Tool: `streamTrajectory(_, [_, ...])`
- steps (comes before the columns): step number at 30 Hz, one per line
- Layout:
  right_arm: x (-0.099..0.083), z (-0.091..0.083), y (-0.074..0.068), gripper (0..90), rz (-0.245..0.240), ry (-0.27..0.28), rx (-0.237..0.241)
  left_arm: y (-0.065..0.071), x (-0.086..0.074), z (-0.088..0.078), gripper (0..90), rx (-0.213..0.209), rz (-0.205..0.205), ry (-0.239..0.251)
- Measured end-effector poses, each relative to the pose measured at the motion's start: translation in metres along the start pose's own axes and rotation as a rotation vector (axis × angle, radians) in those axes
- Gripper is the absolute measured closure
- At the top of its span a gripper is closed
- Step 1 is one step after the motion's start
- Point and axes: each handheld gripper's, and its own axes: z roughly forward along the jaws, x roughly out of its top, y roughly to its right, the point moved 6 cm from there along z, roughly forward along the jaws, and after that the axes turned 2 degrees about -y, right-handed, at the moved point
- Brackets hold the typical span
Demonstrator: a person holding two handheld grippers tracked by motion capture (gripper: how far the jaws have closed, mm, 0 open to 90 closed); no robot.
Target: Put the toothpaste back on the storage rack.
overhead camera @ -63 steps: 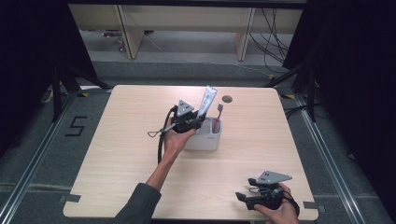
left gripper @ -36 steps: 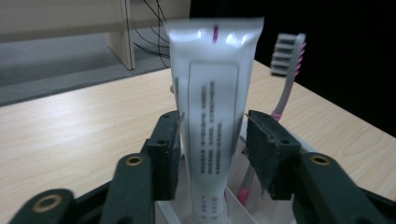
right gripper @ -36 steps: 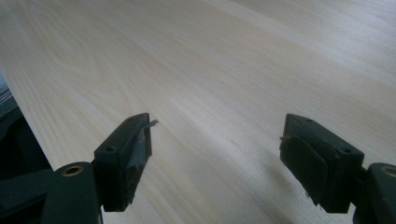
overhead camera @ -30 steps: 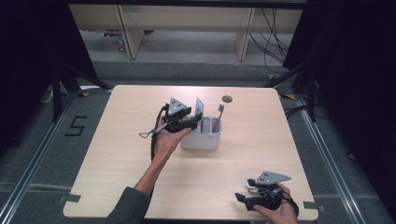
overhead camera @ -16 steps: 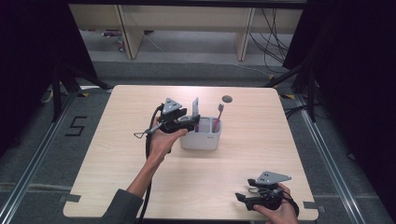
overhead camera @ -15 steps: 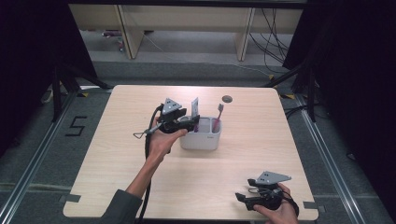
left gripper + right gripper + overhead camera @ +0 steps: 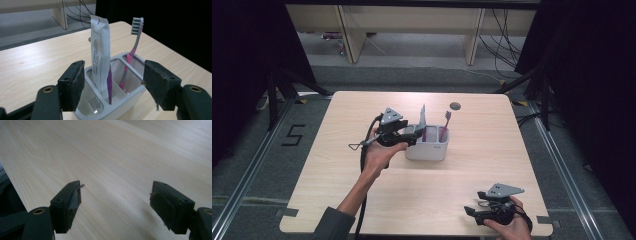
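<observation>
The white holder (image 7: 428, 147) sits near the middle of the wooden table (image 7: 492, 125), well away from every edge, with bare wood all round it. A toothpaste tube (image 7: 100, 55) stands upright in one compartment and a pink toothbrush (image 7: 130, 53) leans in the next. The left gripper (image 7: 408, 135) is just beside the holder; its jaws have just been opening and now stand wide, clear of the tube between them. The right gripper (image 7: 473, 212) rests near the table's front edge, jaws wide apart and holding nothing. Grey floor and pale shelving lie beyond the table.
</observation>
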Motion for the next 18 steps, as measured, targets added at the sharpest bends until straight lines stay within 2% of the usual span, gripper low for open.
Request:
streamTrajectory(3, [0.0, 0.0, 0.0, 25.5, 0.0, 0.001, 0.001, 0.002, 0.0, -0.003, 32.2, -0.01, -0.002, -0.001])
streamTrajectory(10, [0.0, 0.0, 0.001, 25.5, -0.006, 0.004, 0.002, -0.002, -0.002, -0.018, 30.1, 0.0, -0.015, 0.021])
streamTrajectory(11, [0.001, 0.0, 0.002, 25.5, -0.02, 0.007, 0.003, -0.003, -0.004, -0.02, 29.8, 0.001, -0.016, 0.02])
streamTrajectory(18, [0.001, 0.0, 0.002, 25.5, -0.017, 0.008, 0.001, -0.008, -0.015, -0.031, 28.2, -0.006, -0.017, 0.02])
